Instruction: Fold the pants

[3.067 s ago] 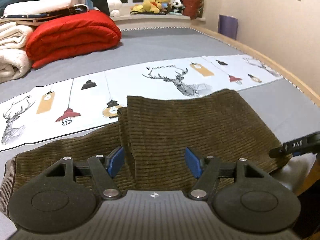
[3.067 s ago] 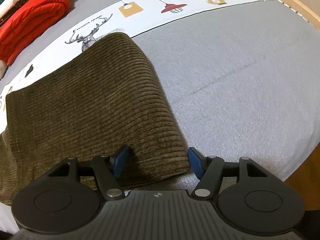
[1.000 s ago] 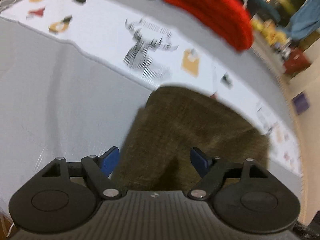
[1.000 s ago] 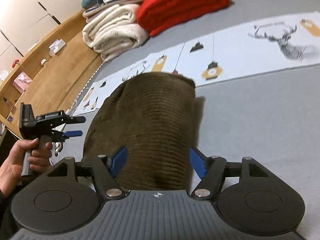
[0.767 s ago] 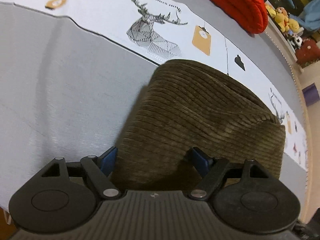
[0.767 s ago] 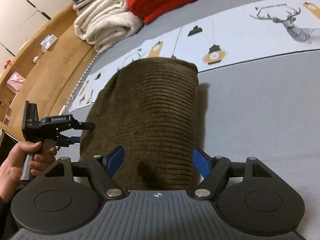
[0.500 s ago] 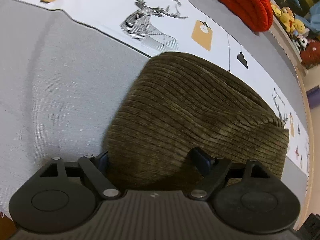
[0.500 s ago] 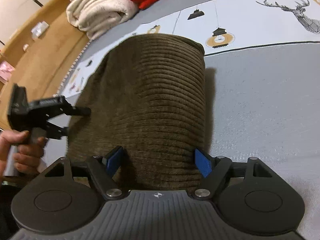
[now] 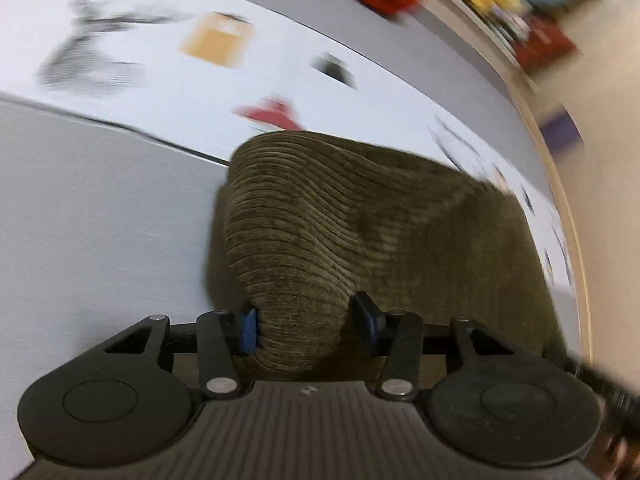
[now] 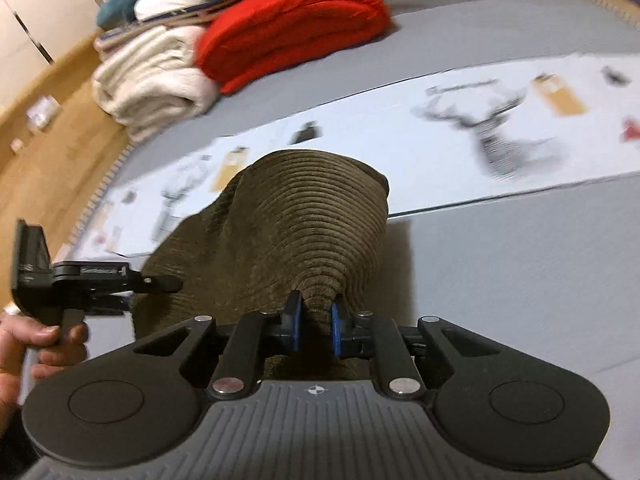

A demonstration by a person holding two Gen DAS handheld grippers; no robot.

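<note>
Brown corduroy pants [image 9: 360,224] lie folded on the grey bed. In the left wrist view my left gripper [image 9: 306,322] has a bunched edge of the pants between its blue pads [image 9: 248,328], and its jaws are closing on it. My right gripper [image 10: 315,324] pinches a narrow pleat of the pants [image 10: 312,232] at their near edge, its jaws closing tight on the fabric. The cloth rises in a hump towards each grip. In the right wrist view the left gripper [image 10: 160,280] shows at the pants' left edge, held by a hand [image 10: 40,340].
The grey sheet [image 10: 520,280] carries a white printed runner [image 10: 460,132] behind the pants. A red folded blanket [image 10: 292,24] and cream blankets [image 10: 152,80] are stacked at the far side. A wooden floor [image 10: 44,168] lies past the bed's left edge.
Both grippers went from wide open around the pants' edge to closed on bunched fabric. The right one has risen a little with the cloth, and the left has swung sideways, blurring its view.
</note>
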